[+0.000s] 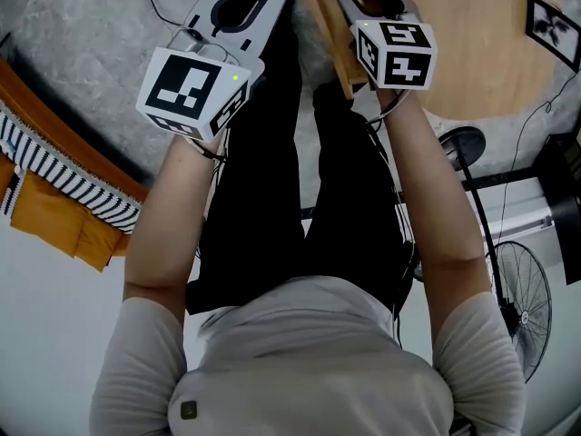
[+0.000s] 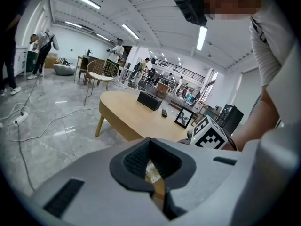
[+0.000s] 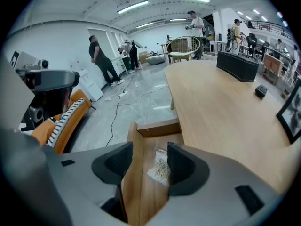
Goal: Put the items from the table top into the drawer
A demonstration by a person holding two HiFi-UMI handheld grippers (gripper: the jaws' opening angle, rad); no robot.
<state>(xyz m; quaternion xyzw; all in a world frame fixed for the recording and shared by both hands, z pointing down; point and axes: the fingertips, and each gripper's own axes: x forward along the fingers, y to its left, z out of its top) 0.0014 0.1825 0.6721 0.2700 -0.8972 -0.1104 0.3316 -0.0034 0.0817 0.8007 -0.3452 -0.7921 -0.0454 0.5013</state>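
Two grippers are hanging close together over the open drawer point(image 3: 157, 127), which is sticking out from under the table point(image 3: 221, 112). The right gripper point(image 3: 149, 160) is holding its jaws apart with nothing clamped. They are straddling the drawer's side wall, and the bag of cotton swabs point(image 3: 159, 169) is lying loose on the drawer floor between them, so that item is probably already delivered. The left gripper point(image 2: 150, 142) is showing its jaws together at the tips, gripping nothing that I can make out; wood and the swabs are showing through the hollow of its pads. On the table top a black box point(image 3: 236, 65), a small dark thing point(image 3: 261, 91) and a picture frame point(image 3: 292, 114) are sitting well apart from the drawer, likely waiting their turn. Parted jaws above the drawer are suggesting a release, with the next reach going out to the table.
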